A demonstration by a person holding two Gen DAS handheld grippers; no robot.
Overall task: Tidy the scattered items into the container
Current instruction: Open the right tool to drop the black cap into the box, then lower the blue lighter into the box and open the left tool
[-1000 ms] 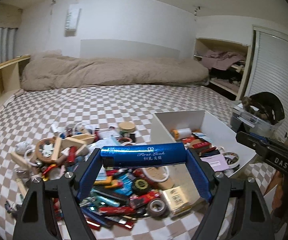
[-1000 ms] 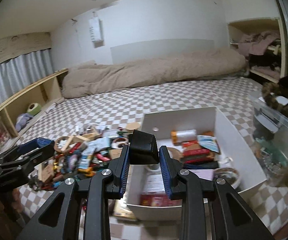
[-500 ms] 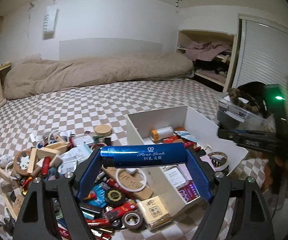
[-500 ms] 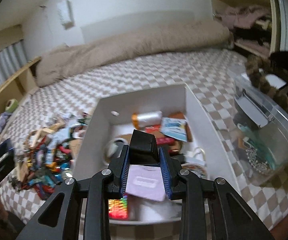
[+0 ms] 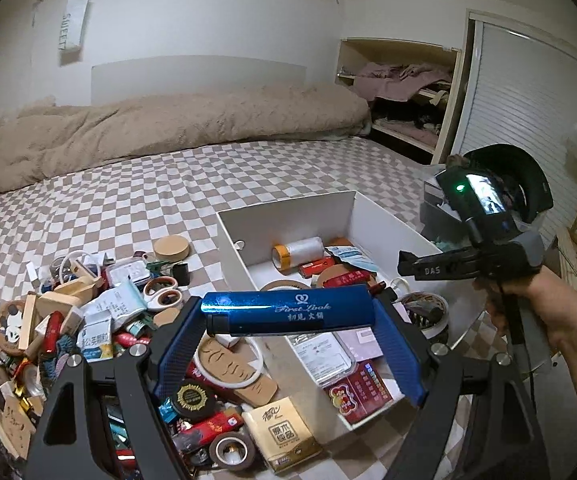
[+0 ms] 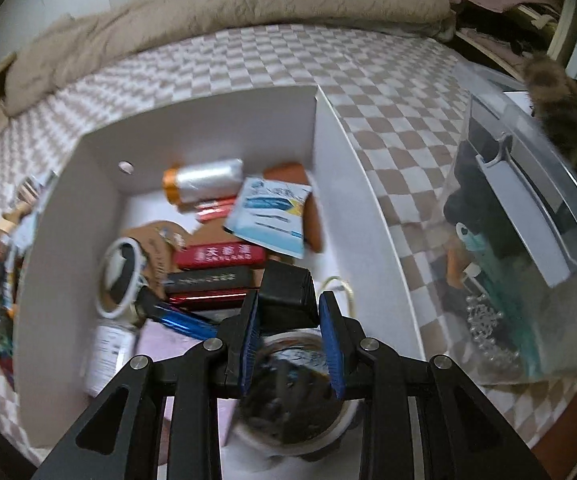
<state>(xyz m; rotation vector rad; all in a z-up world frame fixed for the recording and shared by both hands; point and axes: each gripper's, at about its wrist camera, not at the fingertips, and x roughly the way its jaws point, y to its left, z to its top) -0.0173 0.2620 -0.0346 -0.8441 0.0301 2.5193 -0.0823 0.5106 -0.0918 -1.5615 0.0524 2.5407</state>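
My left gripper (image 5: pixel 288 316) is shut on a shiny blue tube (image 5: pixel 288 314) held crosswise, above the near left wall of the white box (image 5: pixel 288 208). A pile of scattered items (image 5: pixel 88 320) lies left of the box on the checkered bed. My right gripper (image 6: pixel 288 308) is shut on a small black block (image 6: pixel 286 296) and points steeply down over the inside of the white box (image 6: pixel 208 120), above several packets and tape rolls. In the left wrist view the right gripper's body (image 5: pixel 468 268) and a hand (image 5: pixel 560 312) show at the right.
A clear plastic bin (image 6: pixel 528 240) with small objects stands right of the box. A brown duvet (image 5: pixel 168 128) lies along the far side of the bed. Open shelves (image 5: pixel 400 92) with clothes are at the back right. A furry brown thing (image 6: pixel 560 112) rests on the bin.
Both grippers moved over toward the box with their loads. The right one tipped steeply downward and sank over the box's inside; the left one shifted right, bringing the box closer.
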